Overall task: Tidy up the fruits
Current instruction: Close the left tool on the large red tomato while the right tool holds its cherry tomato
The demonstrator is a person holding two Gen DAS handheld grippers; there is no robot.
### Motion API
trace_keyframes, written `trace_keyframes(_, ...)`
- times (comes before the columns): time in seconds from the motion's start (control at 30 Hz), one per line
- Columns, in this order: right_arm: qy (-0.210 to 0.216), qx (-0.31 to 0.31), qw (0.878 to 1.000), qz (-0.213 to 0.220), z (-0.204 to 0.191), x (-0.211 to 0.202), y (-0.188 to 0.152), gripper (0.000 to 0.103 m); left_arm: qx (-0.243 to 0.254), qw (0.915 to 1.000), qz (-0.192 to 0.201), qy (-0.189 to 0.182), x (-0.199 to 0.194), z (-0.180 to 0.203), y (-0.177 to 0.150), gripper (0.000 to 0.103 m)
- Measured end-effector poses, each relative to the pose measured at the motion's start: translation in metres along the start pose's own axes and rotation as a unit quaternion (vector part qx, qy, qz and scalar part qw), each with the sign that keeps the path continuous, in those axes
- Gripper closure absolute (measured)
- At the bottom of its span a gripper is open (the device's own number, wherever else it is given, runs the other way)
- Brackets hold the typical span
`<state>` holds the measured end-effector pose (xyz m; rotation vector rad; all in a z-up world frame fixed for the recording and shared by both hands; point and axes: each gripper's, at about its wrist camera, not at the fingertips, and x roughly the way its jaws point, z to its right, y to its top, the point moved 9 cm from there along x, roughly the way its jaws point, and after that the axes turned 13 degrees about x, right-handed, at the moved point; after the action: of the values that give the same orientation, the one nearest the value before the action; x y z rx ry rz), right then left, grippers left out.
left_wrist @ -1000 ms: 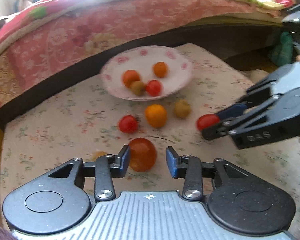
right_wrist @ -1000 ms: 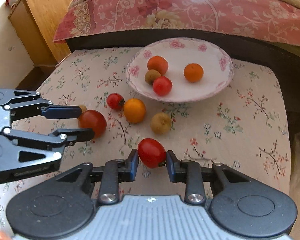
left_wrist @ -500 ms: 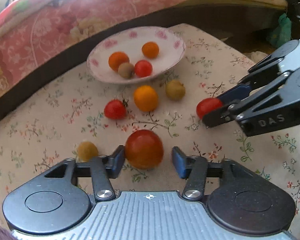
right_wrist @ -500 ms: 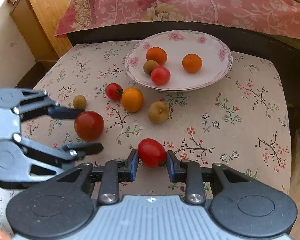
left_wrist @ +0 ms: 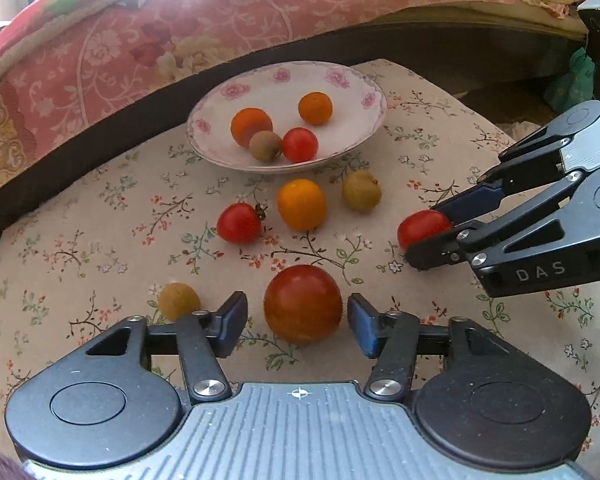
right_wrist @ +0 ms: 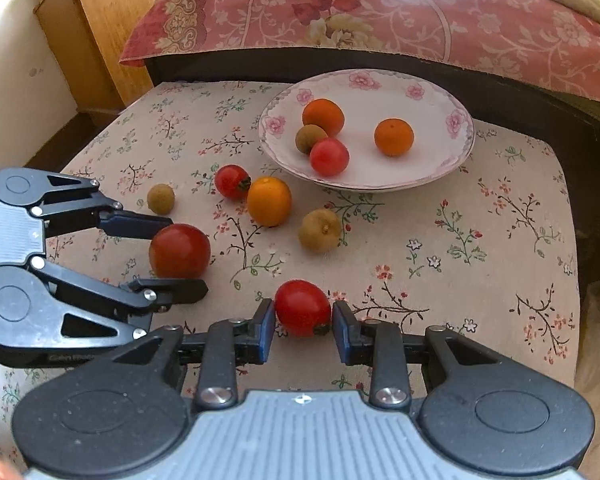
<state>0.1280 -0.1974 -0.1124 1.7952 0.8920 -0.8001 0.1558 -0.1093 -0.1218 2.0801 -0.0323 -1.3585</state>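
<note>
My right gripper [right_wrist: 303,322] clamps a small red tomato [right_wrist: 302,307], long axis crosswise, unchanged; my left gripper [left_wrist: 297,318] gapes wider around the large tomato [left_wrist: 303,304].

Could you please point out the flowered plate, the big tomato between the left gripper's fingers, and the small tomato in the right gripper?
Flowered plate [right_wrist: 452,122], right wrist view, right rim.
Big tomato [left_wrist: 303,303], left wrist view, centre.
Small tomato [right_wrist: 302,308], right wrist view, centre.

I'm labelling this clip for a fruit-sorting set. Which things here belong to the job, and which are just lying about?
Job:
- flowered plate with four fruits
- small red tomato in the right claw
- large tomato between the left claw fingers
- loose fruit: orange, stemmed tomato, two brownish fruits

Lying about:
- pink bedspread
- wooden cabinet
</note>
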Motion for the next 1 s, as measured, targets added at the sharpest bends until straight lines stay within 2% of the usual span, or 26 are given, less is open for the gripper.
trace_keyframes(0.17, 0.001, -0.001, 1.000, 0.002, 0.002, 0.001, 0.001, 0.064, -0.004, 1.0000, -0.005, -0.001, 0.001, 0.003, -0.004, 0.041)
trace_keyframes(0.23, -0.002, 0.001, 1.000, 0.005, 0.002, 0.001, 0.001, 0.064, -0.007, 1.0000, -0.004, -0.002, 0.000, 0.003, -0.003, 0.050)
trace_keyframes(0.3, -0.004, 0.001, 1.000, 0.005, 0.001, 0.001, 0.001, 0.064, -0.015, 0.9999, -0.004, -0.005, 0.000, 0.002, -0.002, 0.054)
trace_keyframes(0.37, -0.003, -0.003, 1.000, 0.003, -0.001, 0.001, 0.001, 0.070, -0.022, 0.9997, -0.004, -0.006, 0.000, 0.001, -0.001, 0.054)
trace_keyframes(0.57, -0.004, -0.003, 1.000, 0.008, -0.005, -0.005, 0.006, 0.070, -0.032, 0.9995, -0.001, -0.003, -0.003, -0.003, 0.000, 0.055)
trace_keyframes(1.0, -0.001, 0.004, 0.999, 0.040, -0.011, -0.017, 0.024, 0.070, -0.045, 0.9986, 0.025, 0.013, -0.009, -0.012, 0.030, 0.055)
